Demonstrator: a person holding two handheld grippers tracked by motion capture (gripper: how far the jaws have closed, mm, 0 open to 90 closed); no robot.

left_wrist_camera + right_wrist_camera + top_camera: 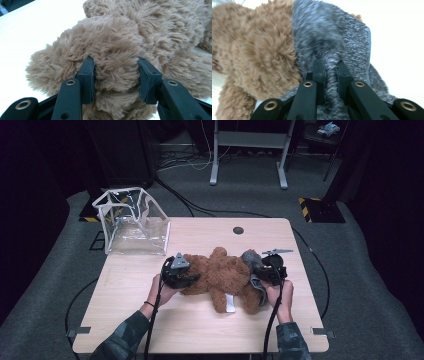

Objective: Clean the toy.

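Brown teddy bear (220,275) lies mid-table (200,330). Your left gripper (116,75) is clamped on a thick tuft of its fur; your right gripper (329,72) pinches the grey knit garment (329,40), probably at the bear's lower body. Clear pouch (132,222) stands well apart at the table's far left corner

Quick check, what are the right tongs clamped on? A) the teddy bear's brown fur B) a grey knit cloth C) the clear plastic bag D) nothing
B: in the right gripper view the right tongs pinch a fold of the grey knit cloth, beside the teddy bear.
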